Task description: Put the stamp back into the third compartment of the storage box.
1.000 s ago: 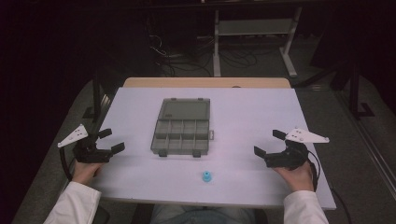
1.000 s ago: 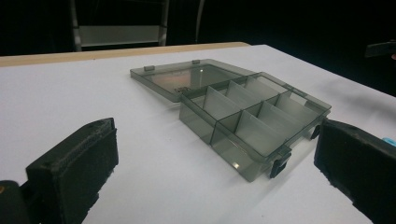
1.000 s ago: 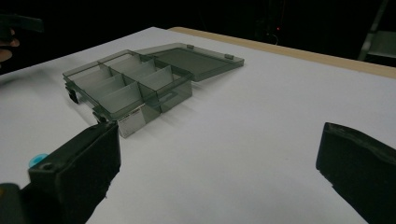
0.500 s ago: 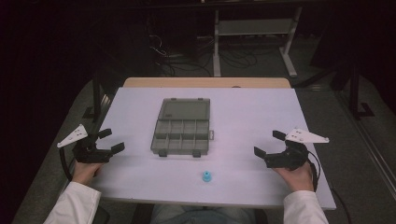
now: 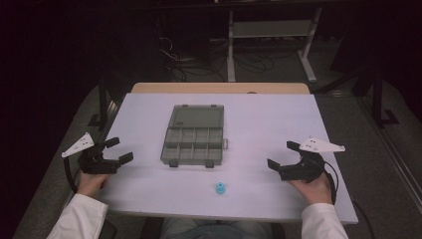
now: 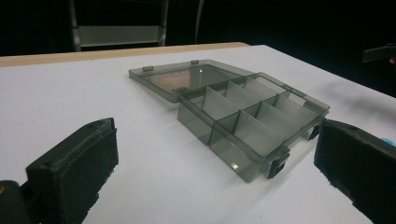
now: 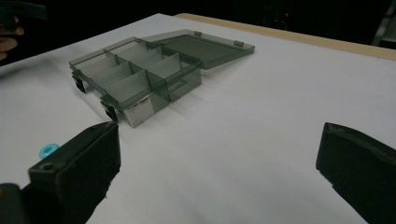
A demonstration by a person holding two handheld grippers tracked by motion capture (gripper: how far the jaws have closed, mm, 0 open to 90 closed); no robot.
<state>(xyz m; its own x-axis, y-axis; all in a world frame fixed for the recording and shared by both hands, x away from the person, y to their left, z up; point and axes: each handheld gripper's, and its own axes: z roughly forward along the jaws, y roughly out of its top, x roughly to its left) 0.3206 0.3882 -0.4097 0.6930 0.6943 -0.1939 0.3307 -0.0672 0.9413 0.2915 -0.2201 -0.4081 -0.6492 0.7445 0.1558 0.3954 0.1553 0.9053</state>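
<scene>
Little has been shifted since the earlier frames: the left tongs (image 5: 119, 151) have been eased slightly toward the near-left edge of the white tabletop (image 5: 263, 119), while the right tongs (image 5: 282, 155) are kept near the right edge. Both tongs are held wide open and nothing is gripped by either. A smoky grey compartment box (image 5: 193, 143) is seen at the tabletop's middle with its lid (image 5: 196, 116) laid flat open on the far side, and a small blue piece (image 5: 220, 188) is seen near the front edge, apart from the box.
</scene>
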